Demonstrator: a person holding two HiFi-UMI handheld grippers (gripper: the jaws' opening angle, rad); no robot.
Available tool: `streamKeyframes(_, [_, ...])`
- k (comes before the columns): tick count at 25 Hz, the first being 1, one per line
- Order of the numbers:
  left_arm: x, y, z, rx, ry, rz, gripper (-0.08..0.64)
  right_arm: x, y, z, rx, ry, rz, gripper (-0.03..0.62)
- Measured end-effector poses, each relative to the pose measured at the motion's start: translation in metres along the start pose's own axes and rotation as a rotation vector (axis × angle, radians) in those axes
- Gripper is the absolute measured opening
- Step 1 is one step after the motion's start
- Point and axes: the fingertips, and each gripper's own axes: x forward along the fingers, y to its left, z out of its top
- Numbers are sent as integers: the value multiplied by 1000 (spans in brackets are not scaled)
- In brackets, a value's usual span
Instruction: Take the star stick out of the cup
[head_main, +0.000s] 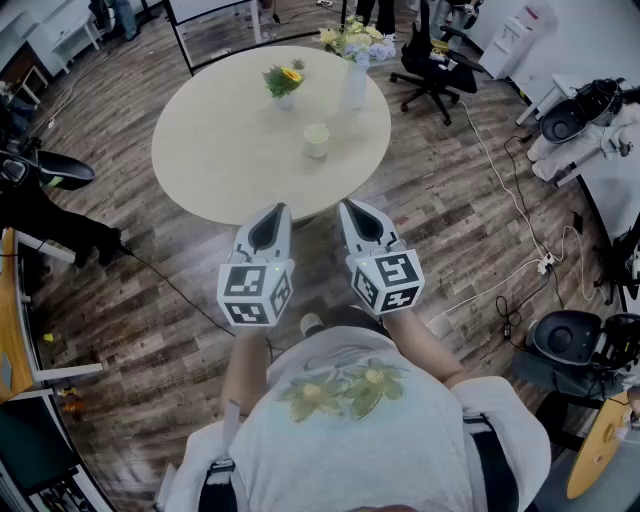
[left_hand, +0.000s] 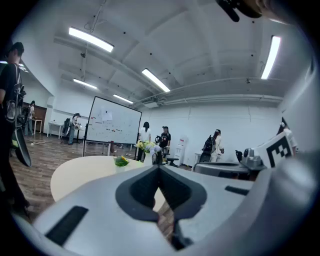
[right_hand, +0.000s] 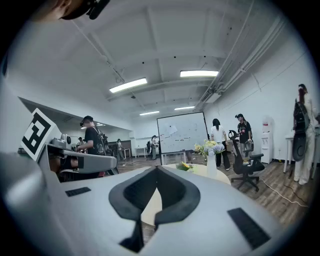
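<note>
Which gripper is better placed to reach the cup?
Right, narrowly: the left gripper and right gripper are shut and empty at the table edge, but the right points straighter at the cup.

Head view's kinda dim and flat; just a soft shadow under the table (head_main: 230, 150); edges bend, corners go dark, floor (head_main: 450, 220) smears at bottom left. Both gripper views are heavy fisheye with black corners; ceiling tubes (left_hand: 90, 39) blow out white; foreground's soft, room behind sharper.
</note>
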Motion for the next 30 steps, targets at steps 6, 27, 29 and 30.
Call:
streamKeyframes(6, [4,-9,1,0,7,-17,3,-4,-6,4,11,-7,-18,17])
streamKeyframes(27, [38,-1,0,-6,39,-42,3,26,-24,15,12,-30,-24,20])
streamKeyframes(29, [45,3,2,-3,43,-43,3,34,-28,18,19,-29,-23,20])
streamKeyframes(30, [48,4,3,-3,45,-43,3,38,-30,19,21,-29,-24,20])
